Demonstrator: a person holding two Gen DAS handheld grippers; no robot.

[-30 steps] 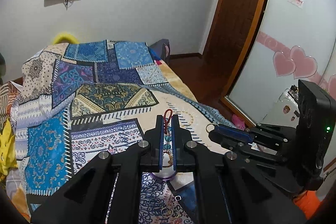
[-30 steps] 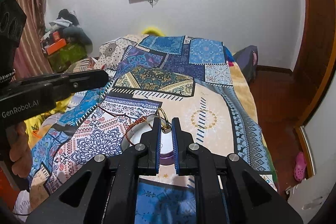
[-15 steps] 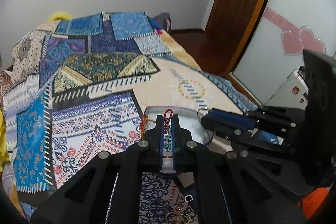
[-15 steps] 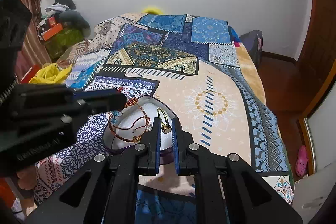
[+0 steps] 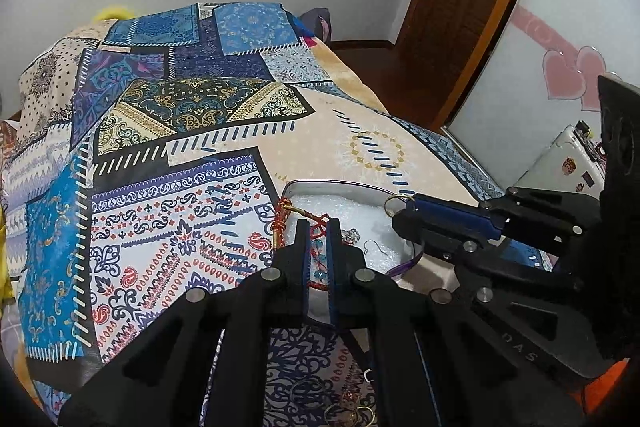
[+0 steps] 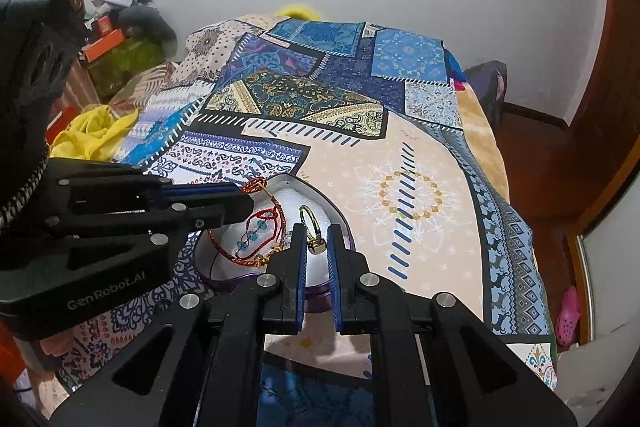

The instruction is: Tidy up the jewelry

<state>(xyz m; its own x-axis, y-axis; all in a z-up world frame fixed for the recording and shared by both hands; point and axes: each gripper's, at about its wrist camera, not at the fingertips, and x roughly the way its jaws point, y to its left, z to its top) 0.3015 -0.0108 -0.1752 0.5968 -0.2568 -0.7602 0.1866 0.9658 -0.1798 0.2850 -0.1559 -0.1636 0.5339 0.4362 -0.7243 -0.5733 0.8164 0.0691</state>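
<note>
A heart-shaped purple box (image 5: 344, 187) with white padding lies on the patterned bedspread; it also shows in the right wrist view (image 6: 340, 215). My left gripper (image 5: 318, 227) is shut on a red cord bracelet with blue beads (image 6: 256, 231) and holds it over the box. My right gripper (image 6: 314, 231) is shut on a gold ring (image 6: 312, 227) just above the box's right side. In the left wrist view the right gripper (image 5: 400, 207) shows the ring (image 5: 394, 201) at its tip.
Several loose gold jewelry pieces (image 5: 352, 411) lie on the bedspread near me. A silver earring hook (image 5: 372, 247) lies in the box. Yellow cloth (image 6: 92, 131) and clutter sit at the left, a wooden door (image 5: 460, 7) at the right.
Both grippers have come down and forward over the box. The bracelet and the ring now hang just above the white padding. Both stay shut.
</note>
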